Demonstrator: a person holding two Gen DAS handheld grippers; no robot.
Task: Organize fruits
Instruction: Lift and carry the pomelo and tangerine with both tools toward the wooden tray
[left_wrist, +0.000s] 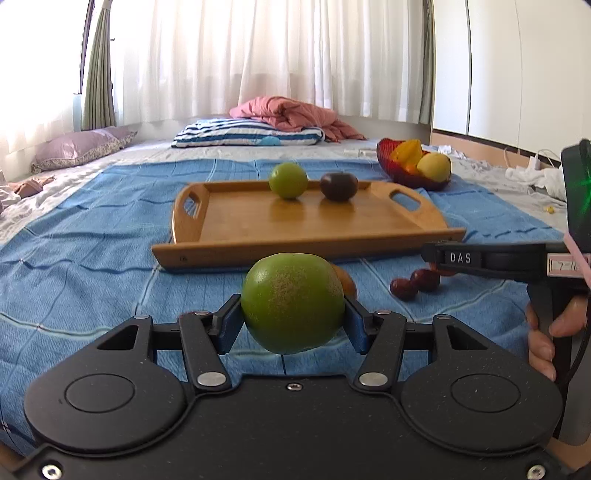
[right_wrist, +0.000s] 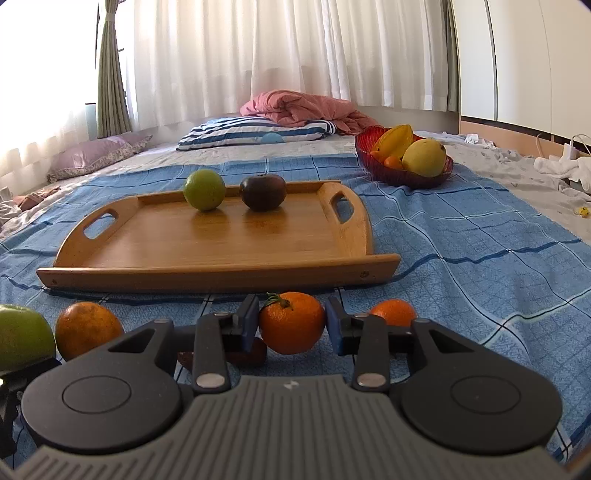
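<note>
A: What does the left gripper (left_wrist: 292, 322) hold?

B: A green apple (left_wrist: 291, 302), clamped between its blue pads (left_wrist: 229, 325) and lifted above the blue blanket (left_wrist: 92, 266), short of the tray's near rim.

A: And the right gripper (right_wrist: 291, 326)?

B: Its jaws sit either side of an orange (right_wrist: 291, 321). The left pad looks pressed to the skin, the right one close against it; whether they truly grip, I cannot tell. The orange is low, near the blanket.

A: Where is the tray (right_wrist: 221, 275)?

B: Just beyond both grippers, on the bed, its long rim facing them. A green fruit (right_wrist: 204, 189) and a dark fruit (right_wrist: 263, 192) stand side by side, apart, along its far rim. The near and middle floor is bare wood.

A: Anything loose?

B: A second orange (right_wrist: 88, 328) lies left of the right gripper, a third (right_wrist: 393, 312) behind its right finger, and dark red fruits (left_wrist: 415, 283) lie beneath it.

A: The bowl?

B: A red bowl (right_wrist: 369, 157) with yellow fruit sits past the tray's far right corner, well apart, with open blanket between.
</note>
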